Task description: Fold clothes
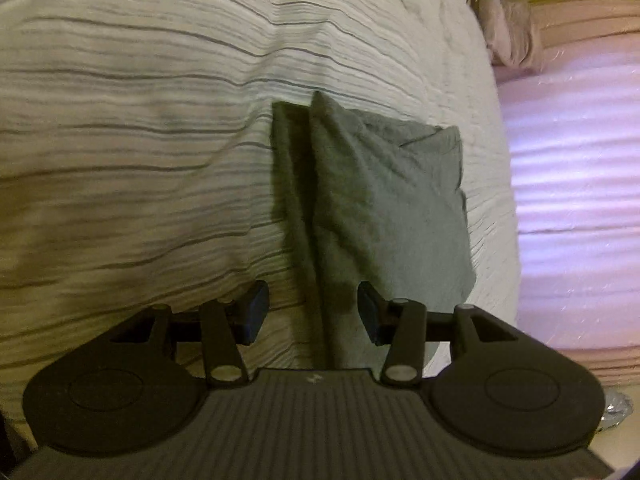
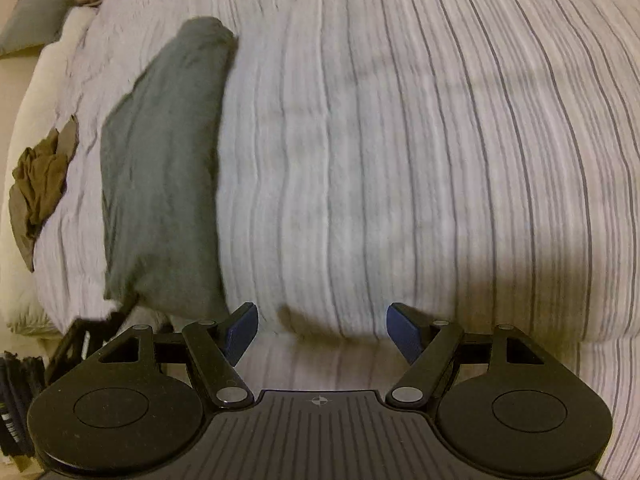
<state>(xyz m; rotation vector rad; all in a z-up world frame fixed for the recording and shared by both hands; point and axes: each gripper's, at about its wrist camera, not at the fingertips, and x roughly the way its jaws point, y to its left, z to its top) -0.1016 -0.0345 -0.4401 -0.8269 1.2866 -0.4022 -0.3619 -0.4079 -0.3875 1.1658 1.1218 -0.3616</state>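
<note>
A grey folded garment [image 1: 380, 200] lies on the white striped bedspread [image 1: 140, 120]. In the left wrist view its near end runs down between the fingers of my left gripper [image 1: 312, 316]. Those jaws stand apart and the pads do not press on the cloth. The right wrist view shows the same grey garment [image 2: 160, 180] as a long folded shape at the left. My right gripper [image 2: 322, 332] is open wide over the bare bedspread [image 2: 400, 160], to the right of the garment's near end, with nothing between its fingers.
A crumpled olive-brown garment [image 2: 40, 176] lies near the bed's left edge. A pink blanket [image 1: 580, 160] borders the bedspread on the right of the left wrist view. Dark objects [image 2: 24, 400] sit off the bed at lower left. A grey cushion [image 2: 32, 24] lies far left.
</note>
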